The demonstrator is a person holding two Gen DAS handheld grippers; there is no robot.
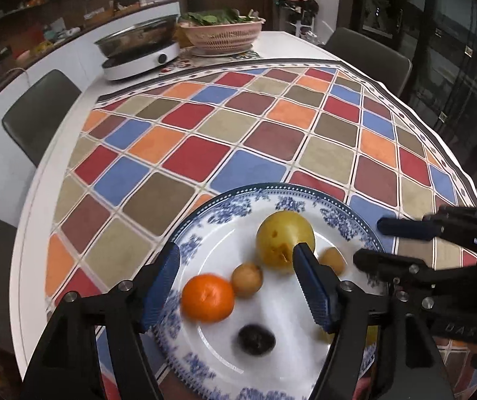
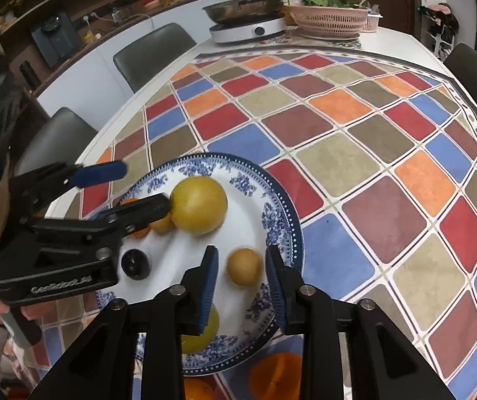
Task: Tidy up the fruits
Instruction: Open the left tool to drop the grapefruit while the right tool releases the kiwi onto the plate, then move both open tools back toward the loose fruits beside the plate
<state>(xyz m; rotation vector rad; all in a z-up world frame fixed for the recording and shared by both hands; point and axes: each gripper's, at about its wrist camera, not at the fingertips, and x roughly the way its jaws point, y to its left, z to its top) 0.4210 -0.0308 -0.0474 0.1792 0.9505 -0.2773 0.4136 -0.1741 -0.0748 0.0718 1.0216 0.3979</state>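
Note:
A blue-and-white plate [image 1: 225, 213] [image 2: 272, 200] holds a large yellow pear [image 1: 283, 238] [image 2: 200, 205], an orange tangerine [image 1: 206, 296], a dark plum [image 1: 255, 338] [image 2: 135, 263] and small tan fruits [image 1: 247, 278] [image 2: 243, 265]. My left gripper [image 1: 235, 286] [image 2: 131, 186] is open and empty above the plate, over the tangerine side. My right gripper [image 2: 242, 283] [image 1: 368, 243] is open, its fingers either side of a small tan fruit, apart from it. A second yellow fruit [image 2: 201, 333] lies under its left finger. Two oranges [image 2: 275, 373] lie on the cloth below the plate.
A checked tablecloth [image 1: 238, 133] covers the white table. At the far end stand an induction cooker with a pan [image 1: 138, 46] and a pink basket of greens [image 1: 221, 31]. Dark chairs [image 1: 38, 110] stand around the table.

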